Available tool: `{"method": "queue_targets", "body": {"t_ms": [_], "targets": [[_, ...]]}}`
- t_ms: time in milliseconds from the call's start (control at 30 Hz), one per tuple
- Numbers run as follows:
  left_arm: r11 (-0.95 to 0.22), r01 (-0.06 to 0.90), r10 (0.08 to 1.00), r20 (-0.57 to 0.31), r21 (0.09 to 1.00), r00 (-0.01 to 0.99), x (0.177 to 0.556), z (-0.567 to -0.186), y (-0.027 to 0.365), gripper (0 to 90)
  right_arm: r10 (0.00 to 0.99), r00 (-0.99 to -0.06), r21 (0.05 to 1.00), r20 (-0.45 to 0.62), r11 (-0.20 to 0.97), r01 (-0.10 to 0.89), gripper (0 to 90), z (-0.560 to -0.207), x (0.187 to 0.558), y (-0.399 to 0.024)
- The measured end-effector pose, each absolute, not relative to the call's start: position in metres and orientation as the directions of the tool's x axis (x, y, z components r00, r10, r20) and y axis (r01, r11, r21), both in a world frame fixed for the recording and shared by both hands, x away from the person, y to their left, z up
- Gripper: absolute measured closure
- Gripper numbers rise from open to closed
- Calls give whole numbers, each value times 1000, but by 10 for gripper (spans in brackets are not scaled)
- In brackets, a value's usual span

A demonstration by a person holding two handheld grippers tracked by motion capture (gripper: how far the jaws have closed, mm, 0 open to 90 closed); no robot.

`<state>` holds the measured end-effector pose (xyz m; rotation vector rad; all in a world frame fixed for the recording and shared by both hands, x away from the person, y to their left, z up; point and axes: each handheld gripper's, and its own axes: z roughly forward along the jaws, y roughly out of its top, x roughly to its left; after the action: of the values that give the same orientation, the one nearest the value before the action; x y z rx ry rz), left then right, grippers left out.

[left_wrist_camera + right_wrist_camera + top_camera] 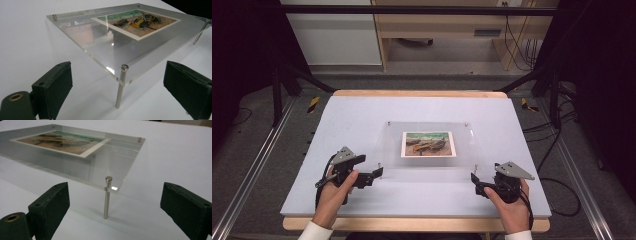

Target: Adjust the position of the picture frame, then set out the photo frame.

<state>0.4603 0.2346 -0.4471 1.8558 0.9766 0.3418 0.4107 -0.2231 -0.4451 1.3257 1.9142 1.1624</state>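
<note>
A clear acrylic plate (472, 137) stands on thin metal posts in the middle of the white table (362, 115), with a painted picture (428, 144) of boats lying in it. My left gripper (376, 174) is open just short of the plate's near left corner; its post (120, 87) rises between the jaws, a little beyond them. My right gripper (476, 180) is open at the near right corner, and that post (107, 197) stands ahead between its jaws. Neither gripper touches the plate (105, 47) or holds anything. The picture (62, 142) shows under the acrylic (112, 155).
The table's wooden front edge (412, 224) lies under my forearms. Metal rails (242, 175) run along both sides on the floor. Wooden furniture (437, 30) and cables (557, 140) stand beyond and to the right of the table.
</note>
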Motion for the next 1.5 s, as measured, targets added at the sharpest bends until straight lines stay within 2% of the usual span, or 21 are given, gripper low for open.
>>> {"method": "queue_targets", "body": {"t_ms": [200,433,567,733,1067,1167,1267,1500], "targets": [[-194,457,756,-165,868,634,463,-435,232,90,922,-387,886,34,152,439,154,-427,422,-220],[-209,495,750,-186,844,635,476,-432,222,124,902,-430,863,48,179,472,233,-421,443,-210],[-205,506,745,-201,838,635,485,-432,217,176,891,-449,844,65,191,501,296,-420,459,-206],[-189,515,764,-205,836,612,494,-435,214,190,891,-446,838,79,183,514,310,-421,470,-205],[-180,551,777,-226,815,587,494,-447,212,199,891,-433,815,138,146,560,277,-438,485,-208],[-160,565,768,-258,809,586,495,-448,212,199,881,-434,804,190,114,583,251,-441,484,-211],[-166,575,764,-265,801,589,495,-450,211,198,877,-437,801,198,112,588,238,-442,484,-212],[-117,628,743,-352,769,569,497,-455,212,157,870,-439,787,224,104,608,202,-446,484,-211]]}}
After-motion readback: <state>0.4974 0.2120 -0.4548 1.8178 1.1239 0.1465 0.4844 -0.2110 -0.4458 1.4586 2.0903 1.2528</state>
